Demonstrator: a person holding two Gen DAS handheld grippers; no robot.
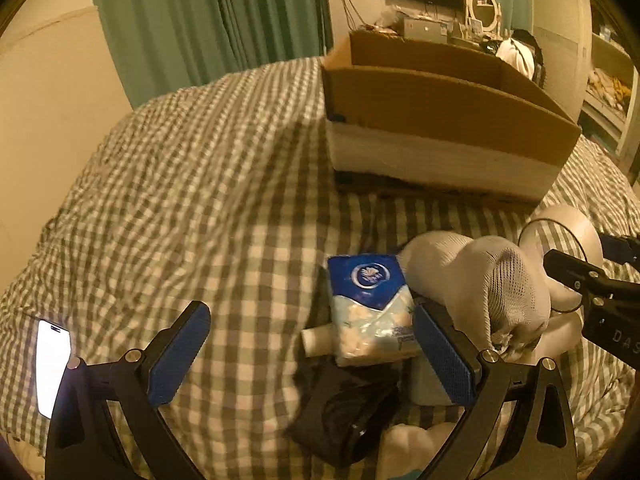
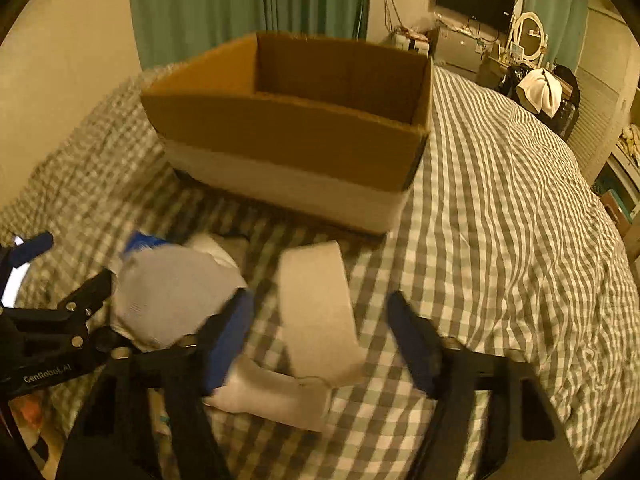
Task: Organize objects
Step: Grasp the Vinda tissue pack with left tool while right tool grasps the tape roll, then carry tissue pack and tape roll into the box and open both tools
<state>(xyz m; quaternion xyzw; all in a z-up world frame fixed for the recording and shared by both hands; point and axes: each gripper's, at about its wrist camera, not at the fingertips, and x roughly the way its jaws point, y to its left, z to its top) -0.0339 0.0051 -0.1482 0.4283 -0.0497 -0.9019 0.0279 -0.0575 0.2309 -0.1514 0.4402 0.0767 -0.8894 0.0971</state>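
in the left wrist view my left gripper (image 1: pixel 310 360) has its blue pads spread wide, pinching nothing. between them, on the checked bedspread (image 1: pixel 180 200), lies a blue and white packet (image 1: pixel 370 308) with a small white tube (image 1: pixel 318 342) just beside it on the left and a dark pouch (image 1: pixel 344 412) nearer to me. right of the packet sits a white mesh bag (image 1: pixel 508 292), bunched up. a lit phone (image 1: pixel 52 364) lies at the near left. the open cardboard box (image 1: pixel 440 120) stands farther back, to the right. my right gripper (image 1: pixel 592 292) reaches in from the right edge.

in the right wrist view my right gripper (image 2: pixel 320 344) has its jaws apart around a pale roll (image 2: pixel 316 312), the pads not touching it. a white sock (image 2: pixel 272 396) lies under the roll's near end, and the mesh bag (image 2: pixel 168 292) sits to the left. the cardboard box (image 2: pixel 288 132) stands beyond, nothing visible inside from here. my left gripper (image 2: pixel 60 312) shows at the left edge.
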